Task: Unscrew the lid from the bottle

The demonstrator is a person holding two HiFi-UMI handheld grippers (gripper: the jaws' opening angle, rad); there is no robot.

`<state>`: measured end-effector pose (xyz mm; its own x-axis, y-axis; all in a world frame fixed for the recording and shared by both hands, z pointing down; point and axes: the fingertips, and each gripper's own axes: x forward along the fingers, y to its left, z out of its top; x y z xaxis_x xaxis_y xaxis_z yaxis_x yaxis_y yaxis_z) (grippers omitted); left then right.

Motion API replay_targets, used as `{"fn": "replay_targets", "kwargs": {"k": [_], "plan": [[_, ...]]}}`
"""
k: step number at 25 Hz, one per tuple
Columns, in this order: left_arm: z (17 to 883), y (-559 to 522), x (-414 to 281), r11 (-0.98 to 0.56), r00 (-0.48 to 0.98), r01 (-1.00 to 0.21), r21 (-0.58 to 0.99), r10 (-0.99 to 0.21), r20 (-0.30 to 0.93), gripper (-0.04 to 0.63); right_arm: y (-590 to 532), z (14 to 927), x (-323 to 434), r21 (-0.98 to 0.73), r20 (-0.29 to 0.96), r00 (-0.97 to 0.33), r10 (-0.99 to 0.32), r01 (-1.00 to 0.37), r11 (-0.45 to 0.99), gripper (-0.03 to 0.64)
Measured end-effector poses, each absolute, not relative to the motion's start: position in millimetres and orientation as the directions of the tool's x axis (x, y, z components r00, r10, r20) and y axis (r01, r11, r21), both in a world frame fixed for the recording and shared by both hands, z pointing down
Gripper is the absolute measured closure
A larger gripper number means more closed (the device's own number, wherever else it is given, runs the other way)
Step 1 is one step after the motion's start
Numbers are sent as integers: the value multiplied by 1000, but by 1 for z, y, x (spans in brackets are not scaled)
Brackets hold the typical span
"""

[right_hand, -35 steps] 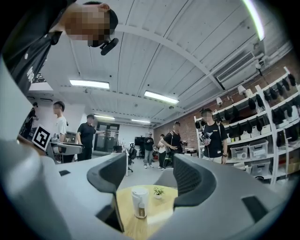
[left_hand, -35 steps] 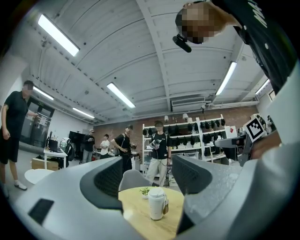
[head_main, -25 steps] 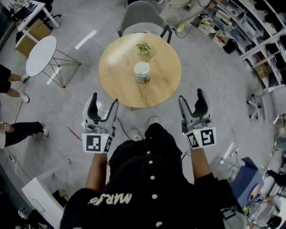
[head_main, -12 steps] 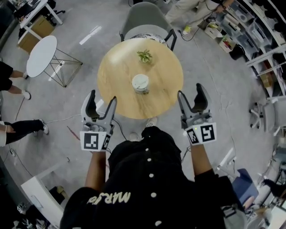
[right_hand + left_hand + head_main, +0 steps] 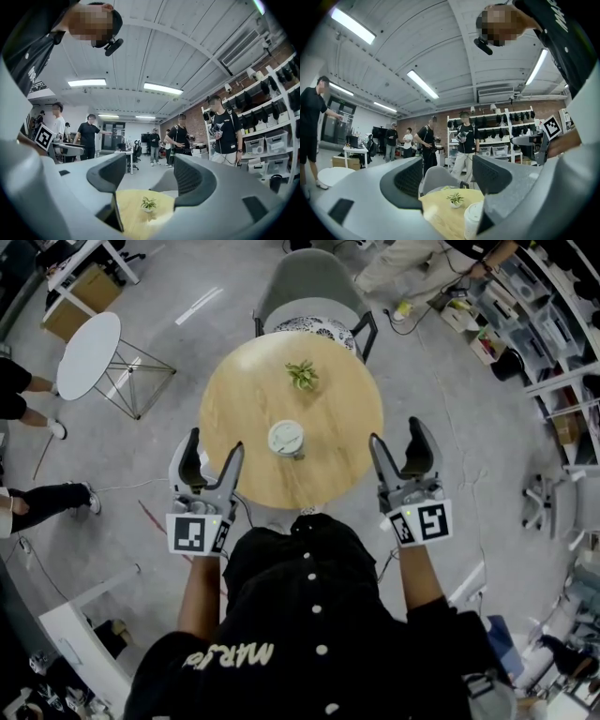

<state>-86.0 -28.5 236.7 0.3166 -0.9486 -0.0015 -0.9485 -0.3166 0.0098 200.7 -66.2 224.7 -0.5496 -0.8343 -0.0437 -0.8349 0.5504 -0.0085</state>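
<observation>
A squat white bottle with a white lid (image 5: 285,439) stands upright near the middle of a round wooden table (image 5: 244,409). In the left gripper view the bottle (image 5: 472,221) shows low down, half hidden behind one jaw. My left gripper (image 5: 214,452) hovers open at the table's near left edge, nothing between its jaws. My right gripper (image 5: 398,441) is open and empty at the near right edge. Both are held level and apart from the bottle. The right gripper view shows the table (image 5: 133,213) between the jaws but no bottle.
A small potted plant (image 5: 302,374) sits on the far part of the table. A grey chair (image 5: 314,282) stands behind it. A white side table (image 5: 87,354) is at the far left, shelving (image 5: 553,306) at the right. Several people stand around the room.
The table and bottle have come closer in the head view as the person steps up. Both grippers now reach the table's near edge. Their jaws stand as wide as before.
</observation>
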Motion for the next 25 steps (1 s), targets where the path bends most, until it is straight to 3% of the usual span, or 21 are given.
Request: {"fn": "replay_targets", "kwargs": {"k": [8,14,20,25], "plan": [[239,-44,-101,-284,284,-959,7,-958,40,281,-97,229,184,-22,-7,-606,-796,-795,606,308],[265,-62,-112,-394,392,-919,1,-916,84,281,-105,252,146,-18,58,-659,-750,-752,659,305],[344,-65,-88,-708,682,-706,-12,-685,256,281,-111,287,100,-35,137,-741,-657,-667,745,295],[405,-72,-69,-834,809,-551,29,-525,265,281,-107,326,62,-75,244,-798,-552,-582,809,275]]}}
